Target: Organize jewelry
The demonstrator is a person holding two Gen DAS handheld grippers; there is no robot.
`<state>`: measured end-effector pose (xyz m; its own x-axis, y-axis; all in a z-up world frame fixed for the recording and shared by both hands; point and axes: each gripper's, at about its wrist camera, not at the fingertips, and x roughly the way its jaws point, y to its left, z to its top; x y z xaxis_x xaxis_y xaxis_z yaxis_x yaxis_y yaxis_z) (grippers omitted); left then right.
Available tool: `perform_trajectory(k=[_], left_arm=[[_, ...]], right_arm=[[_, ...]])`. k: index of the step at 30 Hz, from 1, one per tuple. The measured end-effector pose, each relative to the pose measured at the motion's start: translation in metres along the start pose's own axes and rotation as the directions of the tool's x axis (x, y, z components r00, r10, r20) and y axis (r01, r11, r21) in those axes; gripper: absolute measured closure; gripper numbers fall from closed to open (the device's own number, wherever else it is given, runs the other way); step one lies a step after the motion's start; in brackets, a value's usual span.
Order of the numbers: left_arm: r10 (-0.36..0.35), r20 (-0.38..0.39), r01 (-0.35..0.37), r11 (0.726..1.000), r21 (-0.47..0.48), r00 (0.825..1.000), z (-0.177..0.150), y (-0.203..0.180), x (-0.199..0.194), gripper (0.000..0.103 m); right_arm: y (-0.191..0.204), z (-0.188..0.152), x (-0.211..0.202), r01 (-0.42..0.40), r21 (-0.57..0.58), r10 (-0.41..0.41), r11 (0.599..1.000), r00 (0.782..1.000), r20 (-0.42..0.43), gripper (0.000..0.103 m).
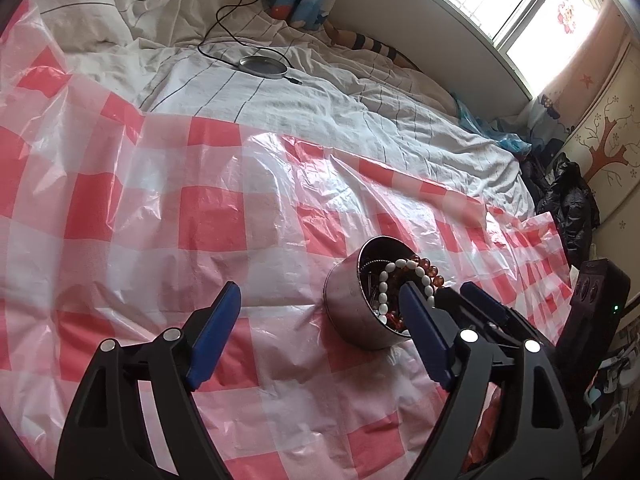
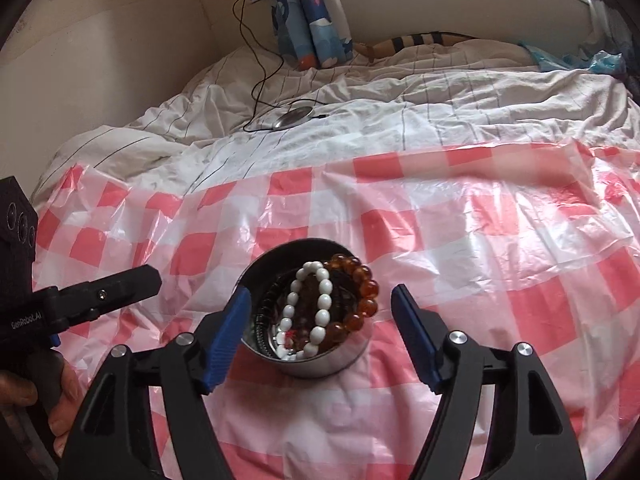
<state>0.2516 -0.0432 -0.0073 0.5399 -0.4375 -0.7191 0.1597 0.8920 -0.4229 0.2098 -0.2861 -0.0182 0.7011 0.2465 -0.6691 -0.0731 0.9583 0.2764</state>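
A round metal tin [image 2: 316, 364] [image 1: 346, 300] stands on the red-and-white checked plastic sheet [image 2: 480, 240] on the bed. In it lie a white bead bracelet [image 2: 322, 300] [image 1: 384, 284], an amber bead bracelet [image 2: 362, 292] [image 1: 430, 270] draped over the right rim, and darker beads underneath. My right gripper [image 2: 322, 296] is open and empty, its blue pads [image 2: 230, 332] on either side of the tin just above it. My left gripper [image 1: 320, 300] is open and empty, to the left of the tin, and it shows at the left of the right wrist view [image 2: 100, 292].
A white striped duvet [image 2: 400, 92] covers the far bed. A round metal lid [image 2: 294, 117] [image 1: 264, 66] with a black cable lies on it. A blue patterned roll [image 2: 316, 12] leans at the wall. Dark clothes [image 1: 568, 200] pile at the bed's right end.
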Motion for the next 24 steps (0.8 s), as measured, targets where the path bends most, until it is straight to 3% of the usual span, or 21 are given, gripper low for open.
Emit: perform_trajectory(k=[3,10,15,17,24], left_arm=[[0.008,0.002,-0.008,1.000,0.000,1.000,-0.001,0.003,-0.002,0.025],[0.015,-0.001,-0.015,1.000,-0.004,1.000,-0.001,0.006,-0.002,0.024],[0.018,-0.002,-0.018,1.000,0.002,1.000,-0.002,0.005,-0.003,0.024],[0.022,-0.002,-0.022,1.000,0.001,1.000,-0.002,0.005,-0.003,0.023],[0.056,-0.001,-0.056,0.998,0.020,0.998,-0.011,0.000,-0.006,0.023]], right_arm=[[-0.003,-0.003,0.004,-0.057,0.035,0.057,0.998,0.998,0.002,0.033],[0.038,-0.015,0.029,-0.163,-0.075,0.158,0.984,0.985,-0.066,0.033],[0.036,-0.012,0.023,-0.115,-0.087,0.109,0.990,0.992,-0.066,0.032],[0.026,-0.008,0.014,-0.087,-0.065,0.083,0.994,0.995,-0.057,0.027],[-0.025,-0.016,-0.014,-0.028,0.140,0.036,0.990,0.998,-0.050,0.022]])
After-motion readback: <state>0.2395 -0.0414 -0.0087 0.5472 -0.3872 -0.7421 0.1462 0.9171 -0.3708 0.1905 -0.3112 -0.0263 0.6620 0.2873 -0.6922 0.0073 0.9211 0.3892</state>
